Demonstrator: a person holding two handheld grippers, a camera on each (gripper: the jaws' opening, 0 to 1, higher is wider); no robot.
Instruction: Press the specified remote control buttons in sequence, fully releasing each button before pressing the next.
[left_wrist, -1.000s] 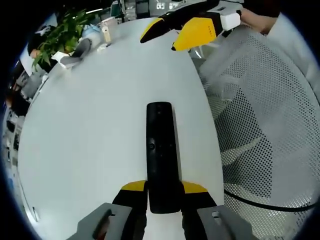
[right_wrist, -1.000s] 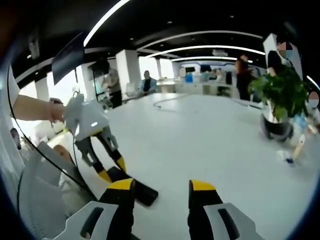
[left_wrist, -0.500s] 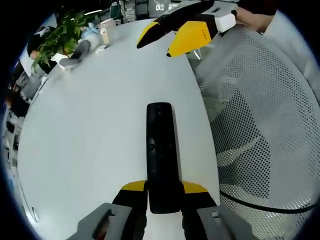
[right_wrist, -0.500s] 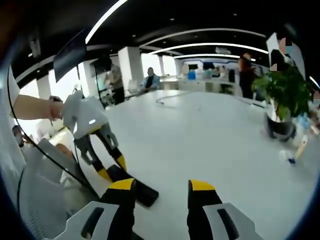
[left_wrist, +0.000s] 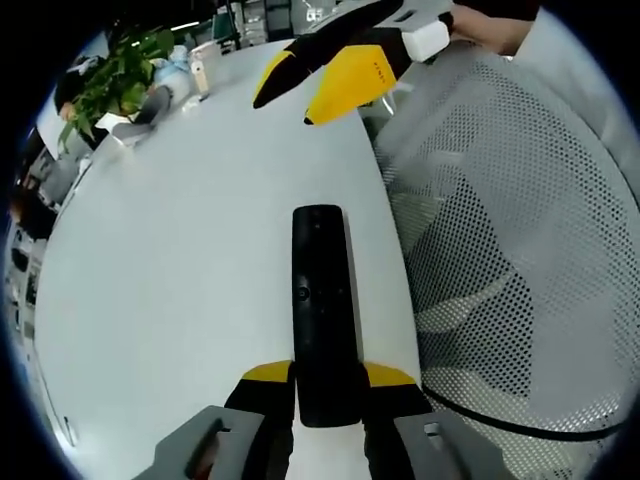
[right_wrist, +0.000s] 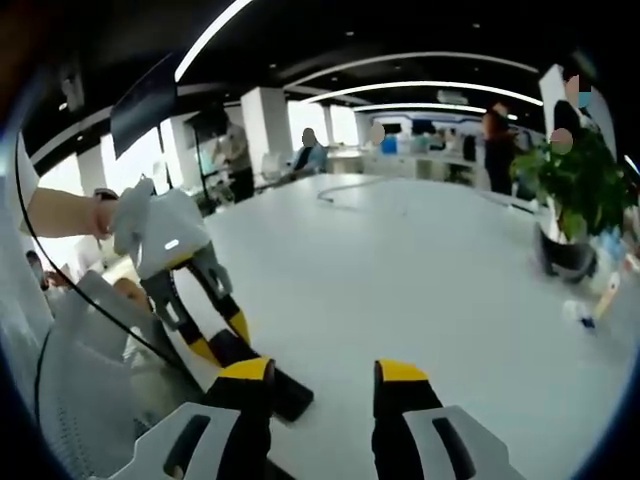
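Basically pre-press, going by these frames: the left hand-held gripper (left_wrist: 328, 385) is pinching the near end of the black remote control (left_wrist: 322, 300) between its yellow-tipped jaws, remote lying lengthwise away from the camera over the white tabletop (left_wrist: 170, 250), near the tabletop's edge; can't tell whether it rests on the surface or is lifted a bit. Buttons on the remote face are mostly too dark to read, just a small round one about mid-body. In the left gripper view the right hand-held gripper (left_wrist: 300, 85) hangs above and beyond the far end of the remote, well apart from it, no contact. In the right gripper view its jaws are spread with nothing between them (right_wrist: 320, 380); the remote's end pokes out just beside the left-side jaw there (right_wrist: 285, 392), with the left hand-held gripper (right_wrist: 215, 335) clamped on it. Mesh chair back (left_wrist: 500, 250) sits beside the tabletop edge, potted plant (left_wrist: 115, 80) at the far side, out of the way. Judgement: holding is done, no button under load now, so the sequence is either not begun or between presses; can't tell which. Left to do: bring a right jaw tip down onto the target button, press, fully lift off, repeat.
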